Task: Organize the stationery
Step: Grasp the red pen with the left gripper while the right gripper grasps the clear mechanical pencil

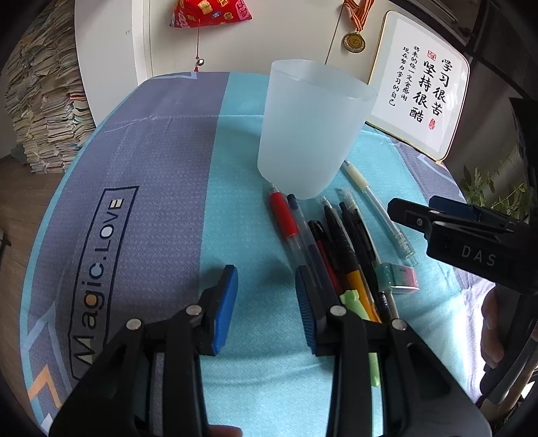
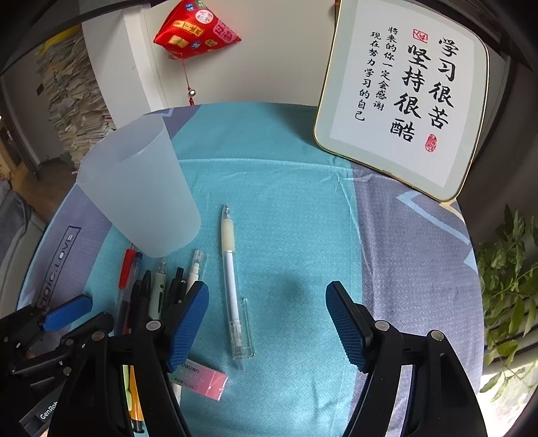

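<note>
A frosted plastic cup (image 1: 312, 127) (image 2: 141, 188) stands upright on the blue tablecloth (image 1: 151, 168). In front of it lies a bunch of pens (image 1: 336, 248) (image 2: 148, 289), with a red pen (image 1: 284, 215) at its left edge. A clear white pen (image 1: 380, 208) (image 2: 232, 275) lies apart on the right, and a pink and green eraser (image 1: 400, 275) (image 2: 205, 378) sits near its end. My left gripper (image 1: 265, 302) is open over bare cloth, just left of the bunch. My right gripper (image 2: 267, 322) is open, with the clear pen lying untouched between its fingers.
A framed calligraphy plaque (image 2: 403, 97) leans at the back right of the table. A red sachet (image 1: 208, 13) and a medal (image 1: 353, 41) hang on the wall. Stacked papers (image 1: 47, 101) stand on the floor at left, and a plant (image 2: 511, 285) grows at right.
</note>
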